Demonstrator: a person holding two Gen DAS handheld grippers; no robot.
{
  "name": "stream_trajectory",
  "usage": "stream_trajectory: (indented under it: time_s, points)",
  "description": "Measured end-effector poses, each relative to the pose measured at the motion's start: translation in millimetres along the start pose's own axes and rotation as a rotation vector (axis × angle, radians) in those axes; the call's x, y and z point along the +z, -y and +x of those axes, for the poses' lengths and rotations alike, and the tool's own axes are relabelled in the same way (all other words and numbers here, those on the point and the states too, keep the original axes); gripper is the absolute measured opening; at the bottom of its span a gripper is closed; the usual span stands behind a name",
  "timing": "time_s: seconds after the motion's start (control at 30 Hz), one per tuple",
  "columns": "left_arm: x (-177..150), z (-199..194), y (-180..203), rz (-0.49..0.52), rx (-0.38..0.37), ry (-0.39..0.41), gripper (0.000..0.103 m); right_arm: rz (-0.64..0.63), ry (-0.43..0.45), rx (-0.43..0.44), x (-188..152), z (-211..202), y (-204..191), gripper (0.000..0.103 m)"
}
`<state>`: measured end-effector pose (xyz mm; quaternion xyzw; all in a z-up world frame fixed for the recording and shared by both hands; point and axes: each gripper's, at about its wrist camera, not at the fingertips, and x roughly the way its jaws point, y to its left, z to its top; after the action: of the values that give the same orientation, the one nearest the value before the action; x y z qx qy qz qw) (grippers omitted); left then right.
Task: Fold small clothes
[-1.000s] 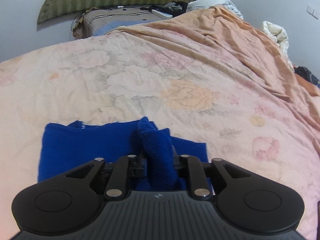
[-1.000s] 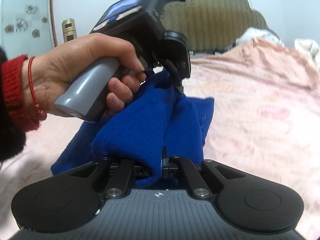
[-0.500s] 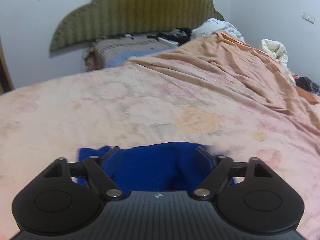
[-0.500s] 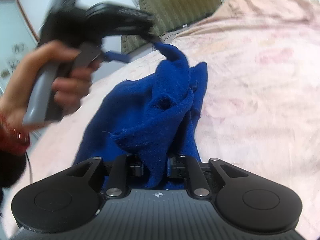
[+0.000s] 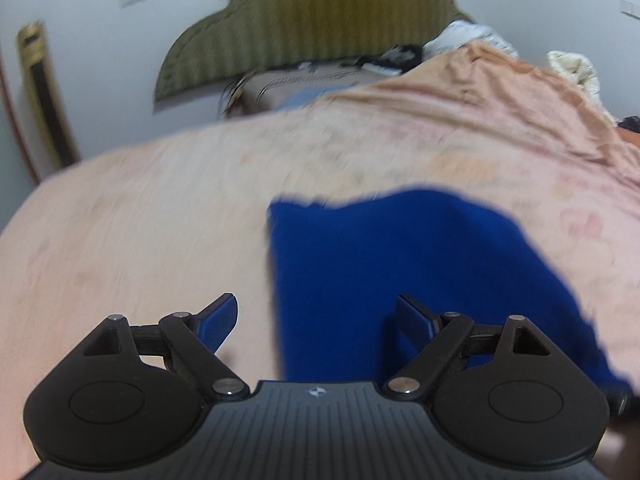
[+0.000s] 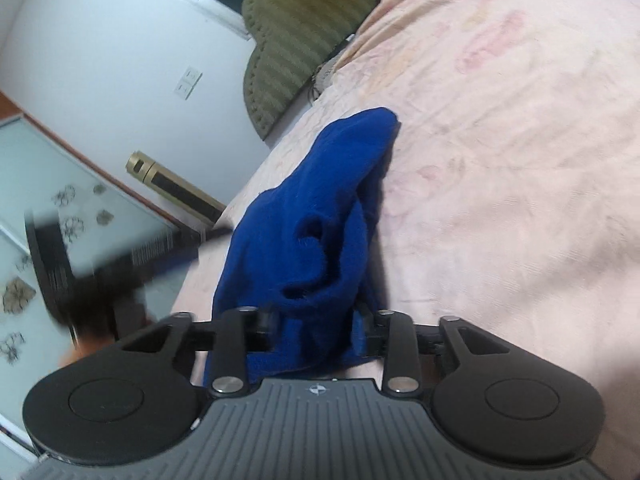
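A small blue knit garment (image 5: pixel 420 264) lies spread on the floral pink bedsheet (image 5: pixel 140 240). My left gripper (image 5: pixel 316 304) hangs just above its left edge. Its jaws are wide and still opening, and the blue pads (image 5: pixel 218 320) touch nothing. In the right wrist view the same garment (image 6: pixel 320 208) rises in a bunched ridge from my right gripper (image 6: pixel 318 320). That gripper's jaws are closing on a thick fold of the garment that fills the gap. The view is rolled, so the bed slants. The left tool shows as a dark blur (image 6: pixel 100 272) at the left.
A green padded headboard (image 5: pixel 320 28) stands at the far end, with a pillow and a heap of clothes (image 5: pixel 400 56) below it. A crumpled orange cover (image 5: pixel 520 92) lies at the back right. The bed's left edge (image 6: pixel 240 196) borders a wall and a glass door (image 6: pixel 48 208).
My left gripper let go of the blue fold, spread its jaws wide and slid left, away from the right gripper. My right gripper rolled and still holds the garment.
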<state>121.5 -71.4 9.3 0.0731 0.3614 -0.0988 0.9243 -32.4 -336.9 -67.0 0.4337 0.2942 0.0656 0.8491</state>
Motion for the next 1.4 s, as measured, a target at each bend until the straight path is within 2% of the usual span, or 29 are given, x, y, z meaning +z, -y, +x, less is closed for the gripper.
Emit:
stream_trajectory:
  time_s: [0.1, 0.2, 0.37, 0.67, 0.9, 0.93, 0.97, 1.13, 1.2, 1.27, 1.4]
  points:
    - [-21, -2, -13, -0.062, -0.015, -0.033, 0.087, -0.029, -0.002, -0.035, 0, 4, -4, 0.023]
    - [-29, -6, -20, -0.094, -0.026, -0.04, 0.087, -0.055, -0.009, -0.067, -2, 9, -6, 0.019]
    - [-29, -12, -18, -0.084, -0.018, -0.034, 0.087, -0.065, -0.014, -0.086, -5, 8, -6, 0.016]
    - [-30, -14, -20, -0.092, -0.017, -0.035, 0.087, -0.096, -0.025, -0.105, -5, 7, -14, 0.015]
    - [-32, -24, -20, -0.062, 0.017, -0.014, 0.087, -0.103, -0.025, -0.125, -6, 3, -12, 0.013]
    - [-34, -25, -21, -0.065, 0.013, -0.015, 0.087, -0.091, -0.024, -0.121, -6, 2, -10, 0.014]
    - [-35, -25, -21, -0.069, 0.01, -0.017, 0.087, -0.077, -0.028, -0.119, -5, 1, -8, 0.022]
    - [-41, -30, -21, -0.071, -0.027, -0.028, 0.087, -0.123, -0.026, -0.119, -4, -10, -15, 0.03]
    - [-46, -30, -21, -0.072, -0.058, -0.043, 0.087, -0.153, -0.004, -0.135, -3, -17, -20, 0.037]
    - [-52, -30, -23, -0.087, -0.09, -0.058, 0.087, -0.159, 0.019, -0.149, -1, -21, -19, 0.049]
    - [-61, -22, -30, -0.132, -0.183, -0.091, 0.087, -0.129, 0.002, -0.153, 7, -15, -8, 0.052]
